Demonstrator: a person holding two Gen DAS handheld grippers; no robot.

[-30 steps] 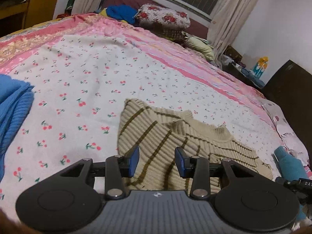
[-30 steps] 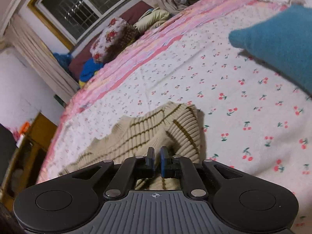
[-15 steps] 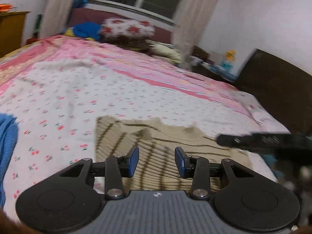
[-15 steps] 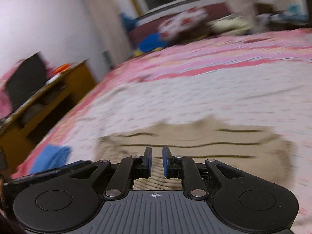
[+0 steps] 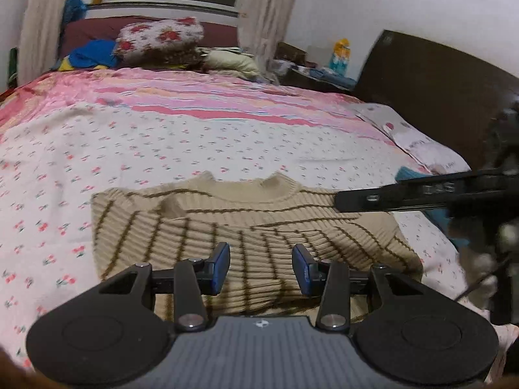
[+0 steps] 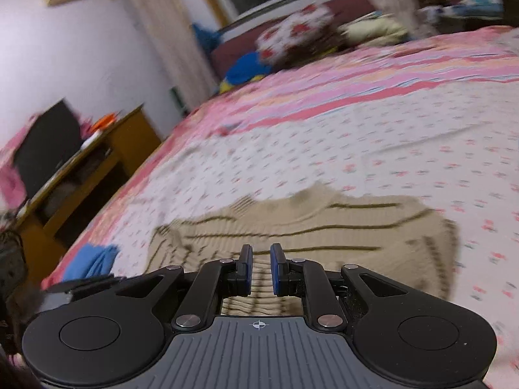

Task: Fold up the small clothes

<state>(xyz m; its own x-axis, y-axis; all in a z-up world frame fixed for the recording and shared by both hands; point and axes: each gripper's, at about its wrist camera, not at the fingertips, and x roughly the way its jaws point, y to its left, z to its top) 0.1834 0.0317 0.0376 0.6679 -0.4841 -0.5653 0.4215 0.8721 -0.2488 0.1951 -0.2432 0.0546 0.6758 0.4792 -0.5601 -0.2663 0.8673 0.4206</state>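
Observation:
A beige knit sweater with brown stripes point(image 5: 246, 223) lies flat on the cherry-print bedspread point(image 5: 162, 142), both sleeves folded in over the body, collar at the far side. It also shows in the right wrist view point(image 6: 340, 227), blurred. My left gripper point(image 5: 261, 267) is open and empty, held over the sweater's near hem. My right gripper point(image 6: 261, 267) has its jaws slightly apart with nothing between them, over the hem. The right gripper's side crosses the left wrist view point(image 5: 421, 194) at the sweater's right shoulder.
A blue garment point(image 6: 94, 261) lies at the bed's left edge beside a wooden desk point(image 6: 107, 159). A teal garment point(image 5: 418, 178) lies at the right by the dark headboard point(image 5: 438, 103). Pillows point(image 5: 162, 37) and bedding are piled at the far end under the window.
The right gripper has let go of the sleeve, opened slightly and swung round toward the desk side. The left gripper's view has turned right toward the headboard. The sweater's right sleeve now lies folded in.

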